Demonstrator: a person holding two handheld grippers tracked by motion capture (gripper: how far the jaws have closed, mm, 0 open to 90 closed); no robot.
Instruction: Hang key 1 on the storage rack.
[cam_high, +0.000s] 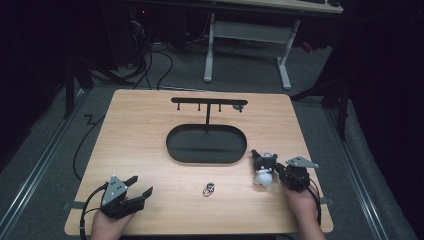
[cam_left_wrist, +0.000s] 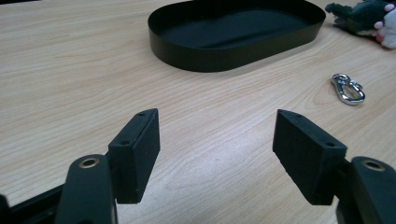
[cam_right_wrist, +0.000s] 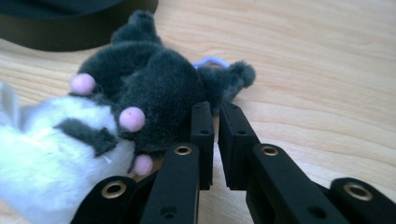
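Your right hand-held gripper (cam_right_wrist: 215, 112) is keeping its jaws nearly shut beside the plush toy (cam_right_wrist: 140, 88), which is lying on the counter (cam_high: 150, 130) near the black tray (cam_high: 172, 145). Your left hand-held gripper (cam_left_wrist: 215, 144) is resting wide open.

Bare tabletop (cam_left_wrist: 93, 84) lies ahead of the left gripper (cam_left_wrist: 215, 154), between its spread fingers. The oval black tray (cam_left_wrist: 233, 44) blocks farther ahead; a metal clip (cam_left_wrist: 348, 88) lies right of the fingers.
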